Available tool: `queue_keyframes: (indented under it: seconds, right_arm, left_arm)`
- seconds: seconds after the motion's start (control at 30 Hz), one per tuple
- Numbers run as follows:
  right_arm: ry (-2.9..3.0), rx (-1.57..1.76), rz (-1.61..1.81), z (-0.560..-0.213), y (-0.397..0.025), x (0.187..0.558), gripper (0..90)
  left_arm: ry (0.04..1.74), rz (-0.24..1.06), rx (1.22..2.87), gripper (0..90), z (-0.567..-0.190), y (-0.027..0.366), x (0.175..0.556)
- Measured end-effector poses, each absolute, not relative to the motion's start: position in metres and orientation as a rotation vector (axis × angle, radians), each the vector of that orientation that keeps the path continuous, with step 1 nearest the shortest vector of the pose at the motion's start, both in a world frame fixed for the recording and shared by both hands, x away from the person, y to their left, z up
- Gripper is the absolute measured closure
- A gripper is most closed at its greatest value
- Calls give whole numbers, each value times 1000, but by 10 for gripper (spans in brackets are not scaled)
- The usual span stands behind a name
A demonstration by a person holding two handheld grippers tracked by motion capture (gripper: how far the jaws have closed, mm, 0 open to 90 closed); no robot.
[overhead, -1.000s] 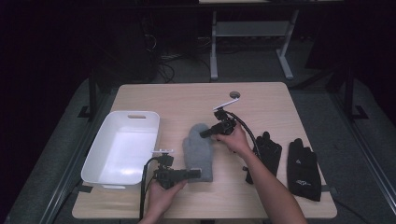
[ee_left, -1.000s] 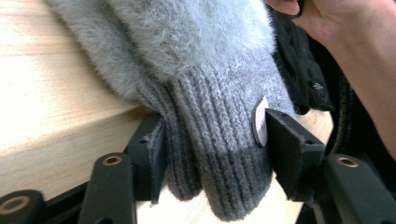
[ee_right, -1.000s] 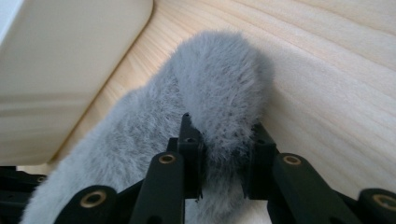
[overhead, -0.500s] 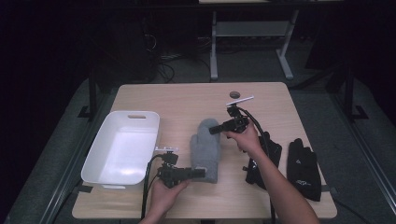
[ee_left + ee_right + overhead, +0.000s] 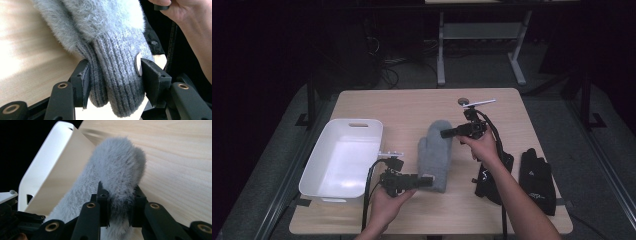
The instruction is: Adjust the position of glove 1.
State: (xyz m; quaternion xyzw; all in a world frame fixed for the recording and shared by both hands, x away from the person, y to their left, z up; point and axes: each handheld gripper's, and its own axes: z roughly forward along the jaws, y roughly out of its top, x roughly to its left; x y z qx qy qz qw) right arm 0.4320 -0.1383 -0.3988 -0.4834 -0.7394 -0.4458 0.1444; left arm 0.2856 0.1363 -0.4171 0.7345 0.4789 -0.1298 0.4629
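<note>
We hold the grey mitten [image 5: 435, 154] at both ends. Our left gripper [image 5: 421, 182] is clamped on the ribbed cuff, which the left gripper view shows pinched between the two jaws with a small pale tag pressed against one of them. Our right gripper [image 5: 446, 133] is clenched on the fluffy tip, and in the right gripper view the fur bulges out above the closed jaws. The mitten stretches between the two grippers in the middle of the table [image 5: 412, 107], just beside the white tub [image 5: 343, 156] on its left. Whether it rests fully on the wood or is partly raised, we cannot tell. A pair of black gloves [image 5: 538, 180] lies near the right edge, apart from the mitten.

We judge that we are at the carrying step: the mitten is gripped and ready to go, and the tub looks like the likely place for it. The next move calls for both hands to rise together and swing left, keeping the span between them even so the knit neither sags nor slips. The cuff end must clear the tub's near wall before either grip lets go.
</note>
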Motion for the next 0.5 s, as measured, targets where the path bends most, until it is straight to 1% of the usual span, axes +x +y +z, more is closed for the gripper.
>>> queue_keyframes:
  seconds: [0.1,0.5]
  right_arm:
    - [-2106,-1408,-1316,-389,-138,430,745]
    - [-2089,-1407,-1373,-362,-130,429,741]
  left_arm:
    - [1156,-292,1817,450,-406,139,286]
    - [1127,-268,1818,449,-384,152,288]
